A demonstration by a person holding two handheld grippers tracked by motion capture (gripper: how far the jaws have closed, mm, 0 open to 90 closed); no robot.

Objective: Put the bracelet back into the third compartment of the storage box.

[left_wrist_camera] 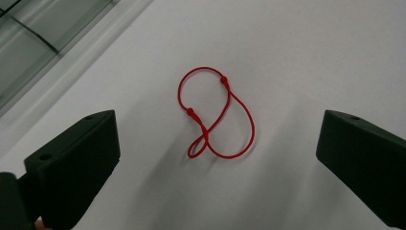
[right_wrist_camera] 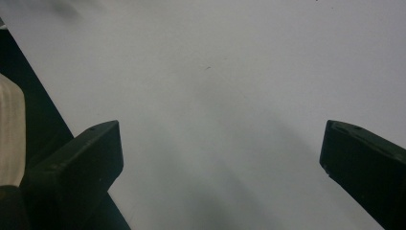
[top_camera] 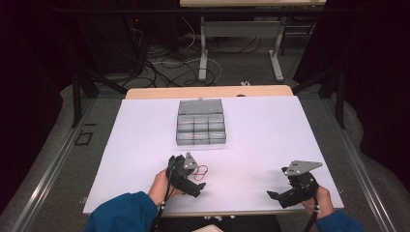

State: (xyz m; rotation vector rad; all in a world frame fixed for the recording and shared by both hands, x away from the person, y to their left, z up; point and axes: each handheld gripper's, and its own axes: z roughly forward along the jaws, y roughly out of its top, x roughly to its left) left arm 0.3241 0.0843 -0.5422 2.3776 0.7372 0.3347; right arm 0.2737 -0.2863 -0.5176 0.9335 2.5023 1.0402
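Clear compartment box (top_camera: 200,123) contents too murky to read; red string loop (left_wrist_camera: 215,115) flat on white worktop (top_camera: 270,130), untouched, between wide-apart jaws of left gripper (left_wrist_camera: 215,158); right gripper (right_wrist_camera: 220,158) jaws apart too, over bare sheet.

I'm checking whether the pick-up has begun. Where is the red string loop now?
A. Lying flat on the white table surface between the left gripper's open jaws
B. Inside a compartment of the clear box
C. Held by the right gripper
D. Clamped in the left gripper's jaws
A: in the left gripper view the red string loop lies flat on the white table surface, with the left gripper jaws wide apart on either side, not touching it.
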